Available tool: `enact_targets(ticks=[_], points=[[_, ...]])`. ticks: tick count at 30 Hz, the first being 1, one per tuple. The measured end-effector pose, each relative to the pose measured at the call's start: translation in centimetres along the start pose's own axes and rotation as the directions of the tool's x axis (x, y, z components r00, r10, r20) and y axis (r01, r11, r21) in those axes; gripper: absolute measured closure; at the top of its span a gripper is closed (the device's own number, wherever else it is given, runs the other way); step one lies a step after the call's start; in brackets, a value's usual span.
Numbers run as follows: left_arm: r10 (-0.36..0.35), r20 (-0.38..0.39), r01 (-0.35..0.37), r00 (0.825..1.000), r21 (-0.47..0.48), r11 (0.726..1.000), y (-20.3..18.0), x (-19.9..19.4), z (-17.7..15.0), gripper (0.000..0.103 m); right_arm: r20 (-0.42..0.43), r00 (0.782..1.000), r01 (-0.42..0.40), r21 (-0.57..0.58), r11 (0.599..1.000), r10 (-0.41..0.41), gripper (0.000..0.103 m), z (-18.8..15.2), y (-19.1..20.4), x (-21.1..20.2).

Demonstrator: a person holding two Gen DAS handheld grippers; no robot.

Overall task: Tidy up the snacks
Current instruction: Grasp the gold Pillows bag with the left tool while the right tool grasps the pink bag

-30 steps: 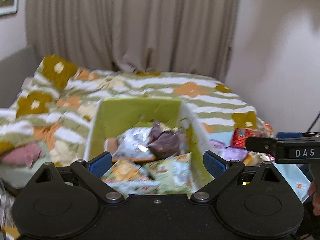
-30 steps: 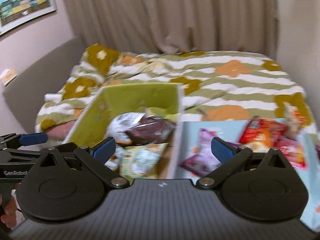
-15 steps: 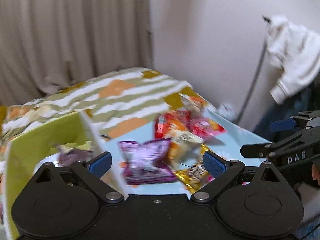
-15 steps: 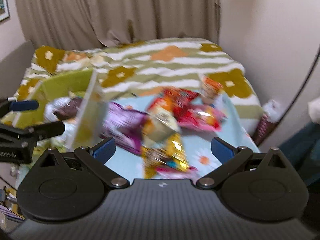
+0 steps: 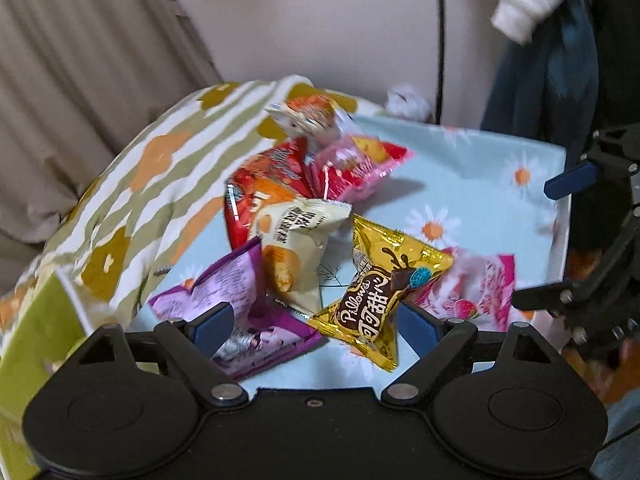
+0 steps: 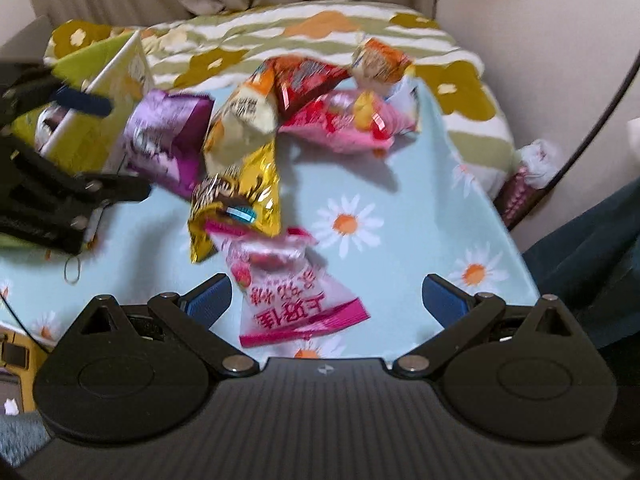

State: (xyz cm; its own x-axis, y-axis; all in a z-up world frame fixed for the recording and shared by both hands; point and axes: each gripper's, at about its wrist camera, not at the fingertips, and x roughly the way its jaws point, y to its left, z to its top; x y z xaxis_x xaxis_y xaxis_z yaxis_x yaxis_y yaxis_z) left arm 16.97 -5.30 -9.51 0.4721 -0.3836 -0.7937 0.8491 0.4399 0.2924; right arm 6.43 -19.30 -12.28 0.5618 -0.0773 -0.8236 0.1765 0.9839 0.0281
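Several snack packets lie in a pile on the light-blue daisy cloth. My left gripper is open and empty, just above a gold chocolate packet and a purple packet. A cream packet and red packets lie beyond. My right gripper is open and empty over a pink-and-white strawberry packet. The gold packet and purple packet also show in the right wrist view. The green box stands at the left with snacks inside.
A striped flowered quilt covers the bed behind the cloth. The wall and a black cable stand to the right. Dark clothing hangs at the far right. A rubber band lies on the cloth.
Both grippers have swung right from the green box to the loose pile and dropped closer to it. Both stayed open and empty.
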Motion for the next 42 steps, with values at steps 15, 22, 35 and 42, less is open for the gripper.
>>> enact_targets(ticks=[15, 22, 35, 42], points=[[-0.087, -0.087, 0.105, 0.992, 0.228, 0.968, -3.1, 6.1, 1.8, 0.028, -0.038, 0.998, -0.056, -0.110, 0.992, 0.052, 0.000, -1.0, 2.1, 5.6], [-0.127, -0.133, 0.150, 0.983, 0.180, 0.972, -2.6, 7.8, 2.6, 0.039, -0.061, 0.995, -0.083, -0.096, 0.992, 0.078, 0.000, -0.8, 1.9, 6.5], [-0.164, -0.193, 0.155, 0.967, -0.062, 0.986, -1.1, 9.6, 3.1, 0.061, -0.059, 0.990, -0.130, -0.084, 0.988, 0.126, 0.009, 0.1, 2.2, 8.3], [-0.152, -0.185, 0.135, 0.971, -0.103, 0.985, -1.1, 9.2, 3.1, 0.062, -0.043, 0.990, -0.136, -0.069, 0.988, 0.134, 0.020, 0.4, 1.6, 8.3]])
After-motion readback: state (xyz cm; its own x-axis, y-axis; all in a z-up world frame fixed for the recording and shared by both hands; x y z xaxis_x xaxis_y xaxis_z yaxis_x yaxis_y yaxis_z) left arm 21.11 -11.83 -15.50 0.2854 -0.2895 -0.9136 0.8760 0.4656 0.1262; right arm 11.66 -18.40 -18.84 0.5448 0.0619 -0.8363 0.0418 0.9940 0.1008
